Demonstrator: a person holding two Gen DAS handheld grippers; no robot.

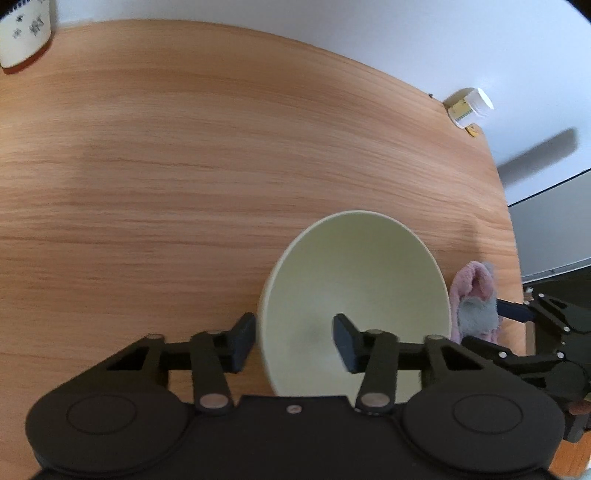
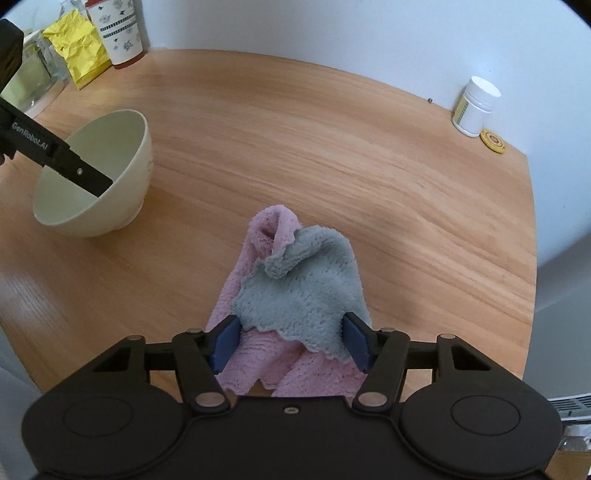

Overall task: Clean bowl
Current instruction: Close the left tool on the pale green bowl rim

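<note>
A pale cream bowl (image 1: 354, 295) stands on the wooden table (image 1: 184, 166); it also shows in the right wrist view (image 2: 110, 192) at the left. My left gripper (image 1: 293, 341) is open and straddles the bowl's near-left rim, one finger outside, one inside. A pink and grey fluffy cloth (image 2: 295, 295) lies crumpled on the table (image 2: 369, 166), also seen in the left wrist view (image 1: 476, 302) right of the bowl. My right gripper (image 2: 291, 341) is open with its blue pads on either side of the cloth's near part.
A white pill bottle (image 2: 474, 107) and a yellow disc (image 2: 493, 140) sit at the far right table corner. A patterned canister (image 2: 118, 33), a yellow bag (image 2: 79, 51) and a clear container (image 2: 29, 74) stand at the far left. The table's right edge is close.
</note>
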